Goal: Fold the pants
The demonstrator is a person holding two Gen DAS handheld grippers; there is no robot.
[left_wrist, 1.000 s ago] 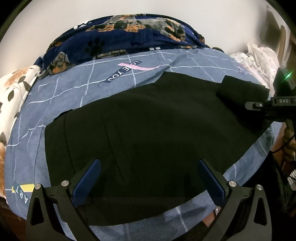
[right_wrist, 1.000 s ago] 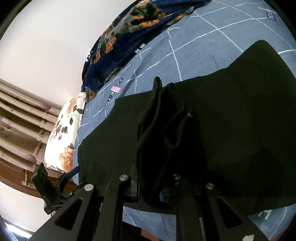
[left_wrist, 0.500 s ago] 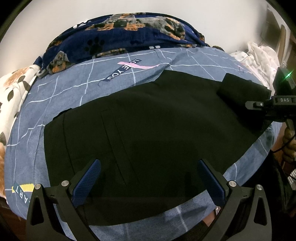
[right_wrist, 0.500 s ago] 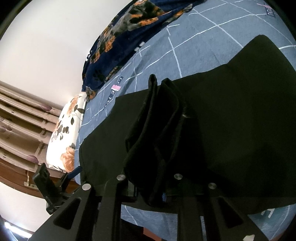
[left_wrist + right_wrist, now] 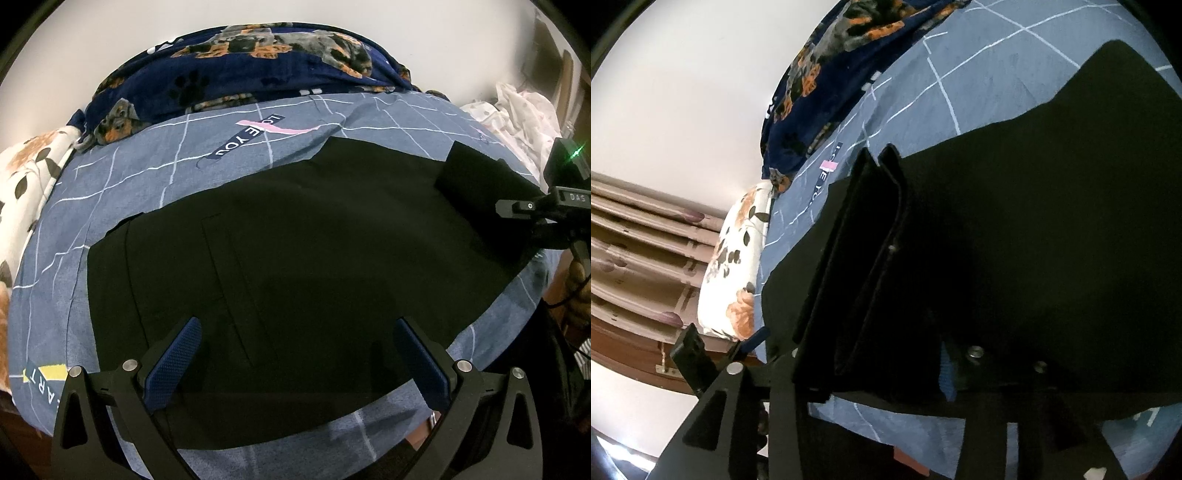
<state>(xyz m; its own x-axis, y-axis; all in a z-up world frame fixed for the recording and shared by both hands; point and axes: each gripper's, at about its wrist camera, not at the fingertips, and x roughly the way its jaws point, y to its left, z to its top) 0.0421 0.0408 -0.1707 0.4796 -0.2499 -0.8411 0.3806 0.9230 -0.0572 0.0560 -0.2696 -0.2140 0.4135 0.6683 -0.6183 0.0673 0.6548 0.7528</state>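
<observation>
Pants (image 5: 314, 258) on blue sheet (image 5: 147, 177), dog-print blanket (image 5: 240, 70) behind

left gripper (image 5: 295, 354): black frame | blue textured pads (image 5: 173, 363) | silver screws

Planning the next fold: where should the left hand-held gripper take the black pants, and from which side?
Probably the near edge of the pants, just ahead of the left hand-held gripper. The cloth lies flat on the blue bedsheet and that long edge faces the open jaws, so come in low from the near side and pinch the edge. The far-right end is bunched between the right hand-held gripper's just-opening jaws.
</observation>
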